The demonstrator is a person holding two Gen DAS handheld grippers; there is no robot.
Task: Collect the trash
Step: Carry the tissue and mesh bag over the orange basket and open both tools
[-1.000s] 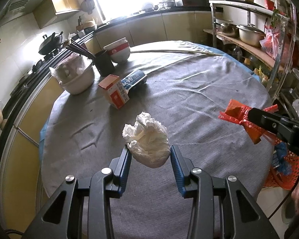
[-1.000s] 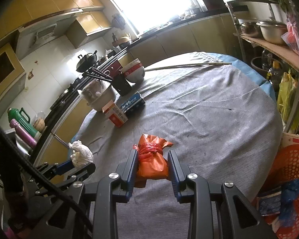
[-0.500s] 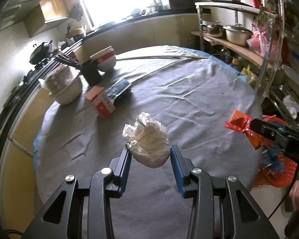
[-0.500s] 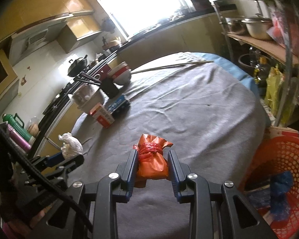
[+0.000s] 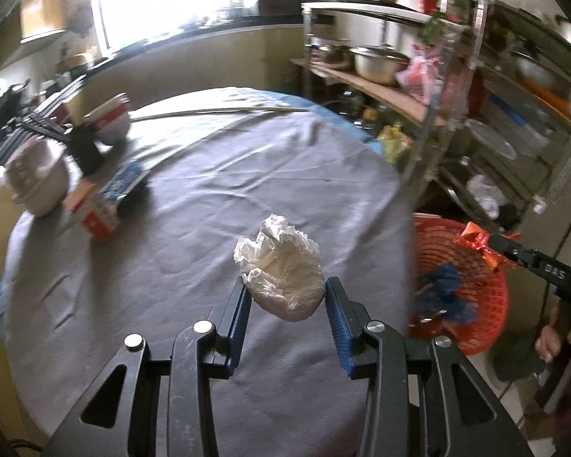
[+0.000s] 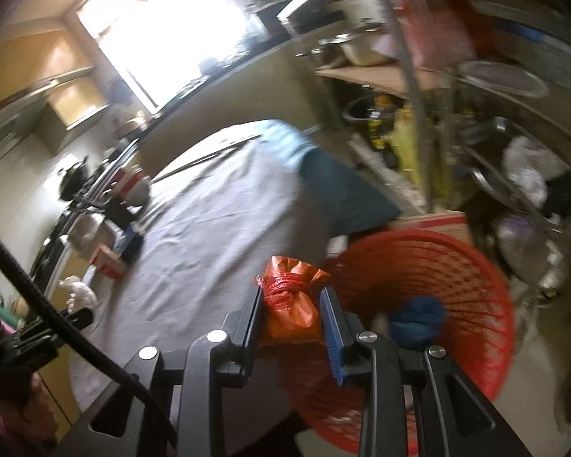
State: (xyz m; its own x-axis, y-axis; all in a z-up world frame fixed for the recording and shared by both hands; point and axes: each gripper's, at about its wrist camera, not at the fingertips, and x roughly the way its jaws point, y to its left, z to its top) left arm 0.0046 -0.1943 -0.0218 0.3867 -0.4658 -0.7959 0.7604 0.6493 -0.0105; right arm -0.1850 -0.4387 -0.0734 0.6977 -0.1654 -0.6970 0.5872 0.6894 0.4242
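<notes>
My left gripper (image 5: 285, 297) is shut on a crumpled white plastic bag (image 5: 281, 270) and holds it above the grey table cloth (image 5: 209, 198). My right gripper (image 6: 291, 304) is shut on a tied orange plastic bag (image 6: 291, 306), held at the table's right edge, next to the red mesh basket (image 6: 437, 266). The basket also shows in the left wrist view (image 5: 472, 297), on the floor to the right of the table, with blue trash (image 5: 441, 282) inside. The right gripper with its orange bag (image 5: 479, 242) hangs over the basket's far rim there.
On the table's left stand a red-and-white carton (image 5: 95, 213), a blue packet (image 5: 123, 182), bowls (image 5: 38, 179) and a dark cup of chopsticks (image 5: 83, 144). A metal shelf rack (image 5: 456, 87) with pots stands right of the table.
Both grippers have swung to the right with their bags. The right gripper has left the table top and reached the red basket. Both grips are unchanged.
</notes>
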